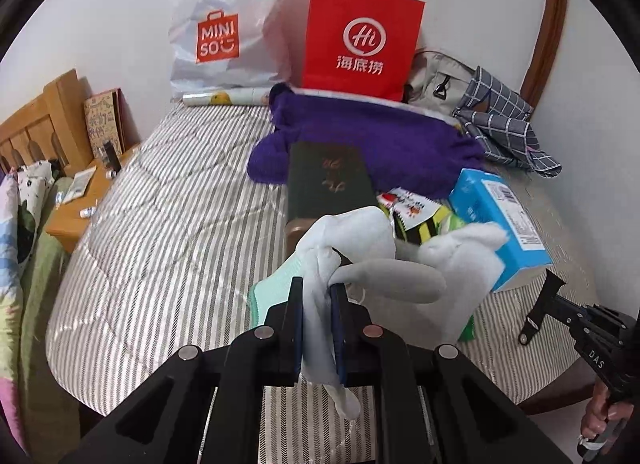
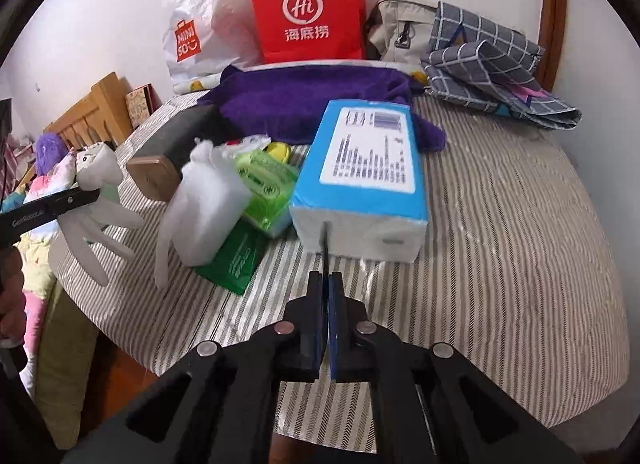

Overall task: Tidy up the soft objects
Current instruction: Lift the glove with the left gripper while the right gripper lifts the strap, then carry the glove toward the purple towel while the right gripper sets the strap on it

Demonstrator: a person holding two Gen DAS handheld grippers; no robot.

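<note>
Clamped in the left tongs (image 1: 317, 296) is a limp grey plush toy (image 1: 384, 260), held above the striped bed (image 1: 168, 224); being light and floppy, it is best gripped at the body. Right tongs (image 2: 329, 284) are seen closed, empty, before the blue tissue pack (image 2: 360, 184).

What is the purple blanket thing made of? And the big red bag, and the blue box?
The purple blanket looks like fuzzy fleece or terry: a matte, nubby pile. The red bag looks like stiff paper, with sharp creases and twisted cord handles. The blue box is probably a soft tissue pack wrapped in glossy plastic film, though that's uncertain.
</note>
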